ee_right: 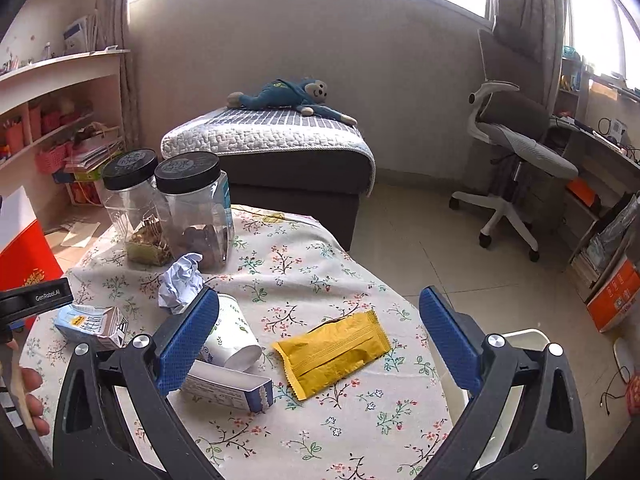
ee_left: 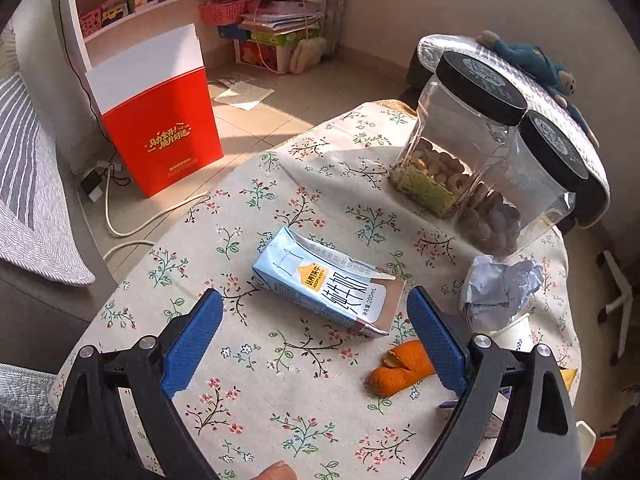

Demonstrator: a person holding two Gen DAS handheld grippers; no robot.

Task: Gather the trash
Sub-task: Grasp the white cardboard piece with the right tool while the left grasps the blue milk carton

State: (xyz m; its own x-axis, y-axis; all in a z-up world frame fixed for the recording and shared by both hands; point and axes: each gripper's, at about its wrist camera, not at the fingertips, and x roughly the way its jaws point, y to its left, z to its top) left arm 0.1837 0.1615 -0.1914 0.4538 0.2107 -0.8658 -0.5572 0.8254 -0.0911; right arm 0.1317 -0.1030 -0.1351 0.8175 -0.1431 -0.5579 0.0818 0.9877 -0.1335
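Observation:
A crushed light-blue milk carton [ee_left: 326, 284] lies on the floral tablecloth, just ahead of my open left gripper [ee_left: 316, 312]. An orange peel [ee_left: 400, 368] lies beside the right finger. A crumpled paper ball [ee_left: 500, 288] sits further right; it also shows in the right wrist view [ee_right: 180, 280]. My right gripper [ee_right: 320, 320] is open above a yellow snack wrapper [ee_right: 334, 352]. A tipped paper cup [ee_right: 232, 340] and a small open blue-and-white box [ee_right: 228, 388] lie by its left finger. The carton also shows there [ee_right: 90, 326].
Two clear jars with black lids [ee_left: 472, 140] [ee_right: 192, 208] hold nuts at the table's far side. A red paper bag [ee_left: 160, 120] stands on the floor to the left. A padded ottoman with a plush monkey [ee_right: 288, 96] and an office chair [ee_right: 516, 152] stand beyond the table.

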